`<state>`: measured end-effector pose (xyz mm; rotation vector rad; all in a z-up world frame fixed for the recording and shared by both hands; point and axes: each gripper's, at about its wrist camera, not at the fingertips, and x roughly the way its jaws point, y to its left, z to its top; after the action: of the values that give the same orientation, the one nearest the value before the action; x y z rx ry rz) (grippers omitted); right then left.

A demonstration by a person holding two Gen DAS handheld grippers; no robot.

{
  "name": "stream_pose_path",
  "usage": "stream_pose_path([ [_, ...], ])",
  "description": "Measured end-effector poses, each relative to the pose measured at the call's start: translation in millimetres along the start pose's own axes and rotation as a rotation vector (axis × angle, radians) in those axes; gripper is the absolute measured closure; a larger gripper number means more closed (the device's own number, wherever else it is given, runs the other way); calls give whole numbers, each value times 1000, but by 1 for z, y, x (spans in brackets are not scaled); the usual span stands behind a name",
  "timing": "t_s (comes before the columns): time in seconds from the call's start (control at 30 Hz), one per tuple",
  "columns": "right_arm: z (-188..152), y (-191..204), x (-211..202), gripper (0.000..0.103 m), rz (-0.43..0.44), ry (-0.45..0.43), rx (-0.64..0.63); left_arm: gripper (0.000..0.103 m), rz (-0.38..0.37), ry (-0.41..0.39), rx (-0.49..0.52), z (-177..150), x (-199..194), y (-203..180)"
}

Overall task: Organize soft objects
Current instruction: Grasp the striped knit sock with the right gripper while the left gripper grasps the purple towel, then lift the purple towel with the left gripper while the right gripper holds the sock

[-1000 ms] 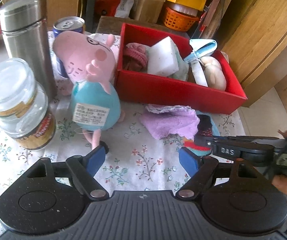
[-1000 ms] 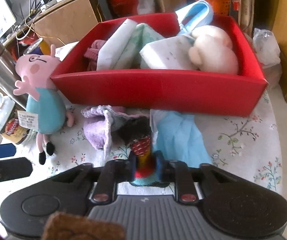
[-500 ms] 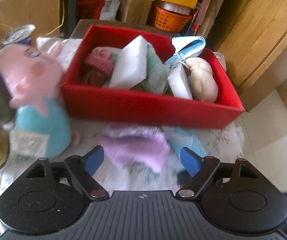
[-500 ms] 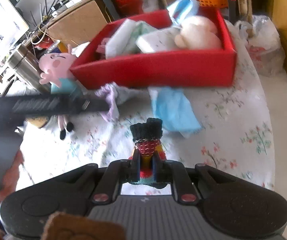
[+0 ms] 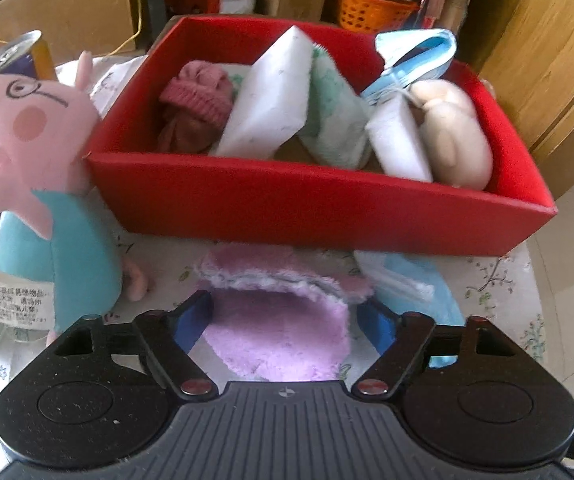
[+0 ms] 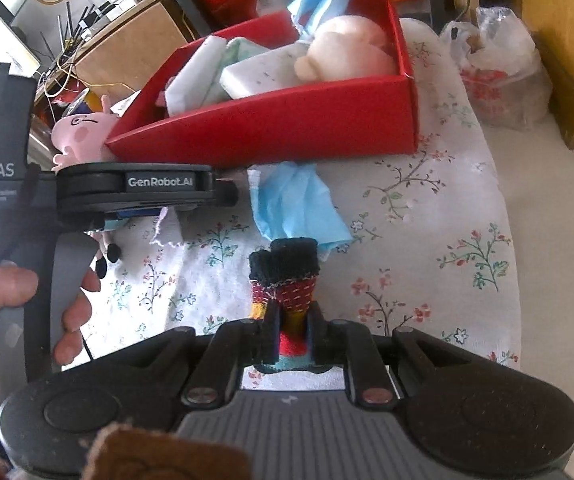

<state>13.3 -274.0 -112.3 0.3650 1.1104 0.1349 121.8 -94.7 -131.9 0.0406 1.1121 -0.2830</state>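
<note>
1. Your right gripper (image 6: 291,338) is clamped tight on the small knitted sock with the black cuff and red, yellow and teal stripes (image 6: 287,276). A second ago that sock lay on the flowered tablecloth (image 6: 427,240) against the purple cloth; now it hangs clear of the cloth, lifted and drawn back from the red cardboard box (image 6: 287,136). That pick looks done, so I judge the next step for this hand is to carry the sock over the box's front wall.
2. Your left gripper (image 5: 287,320) has swung over from the pig toy's side and now stands wide open, its blue-padded fingers (image 5: 191,320) on either side of the fluffy lilac cloth (image 5: 283,320) and holding nothing. The cloth lies just in front of the box's near wall (image 5: 307,212). It seems lined up for a grasp, but nothing is pinched yet.
3. Just right of the lilac cloth, also in front of the box, lies the crumpled light-blue face mask (image 5: 419,288), not yet picked up.
4. To the box's left, touching its corner, stands the pink pig plush in a teal dress (image 5: 39,184), also still outside.
5. Inside the box sit a pink knitted hat (image 5: 199,104), white foam sponge blocks (image 5: 275,100), a cream plush (image 5: 455,136) and a blue-and-white mask (image 5: 415,56). With four soft things still out, the sorting is roughly half done.
</note>
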Motion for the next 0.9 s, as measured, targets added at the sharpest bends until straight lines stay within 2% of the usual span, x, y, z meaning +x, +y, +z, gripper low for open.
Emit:
stream_pose_path([
  [0.13,1,2,1,103,-3,1,-3,31,39,4,49,-8,2,-2],
  [0.23,0,5,4,103,-10,6,-8,39,55,6,64,-12,5,3],
  [0.37,0,8,9,103,-19,17,-12,67,67,-7,70,-13,1,7],
  [0.4,1,9,10,103,-22,19,-15,69,71,-10,64,-12,1,8],
  [0.47,1,10,13,99,-29,30,-22,79,60,-14,53,-11,0,12],
  [0.53,0,11,17,83,-45,50,-33,84,44,-18,39,-9,-1,13],
  [0.6,-1,10,22,80,-58,71,-30,90,24,-21,28,-10,-7,17],
  [0.7,-1,6,22,80,-56,59,-29,97,-7,-21,40,-15,-16,19],
  [0.77,0,8,20,85,-55,46,-35,98,-12,-24,57,-24,-26,22],
  [0.83,0,16,20,95,-50,47,-53,101,-31,-24,70,-36,-40,27],
  [0.9,-2,22,21,95,-63,48,-77,101,-47,-15,75,-45,-53,31],
])
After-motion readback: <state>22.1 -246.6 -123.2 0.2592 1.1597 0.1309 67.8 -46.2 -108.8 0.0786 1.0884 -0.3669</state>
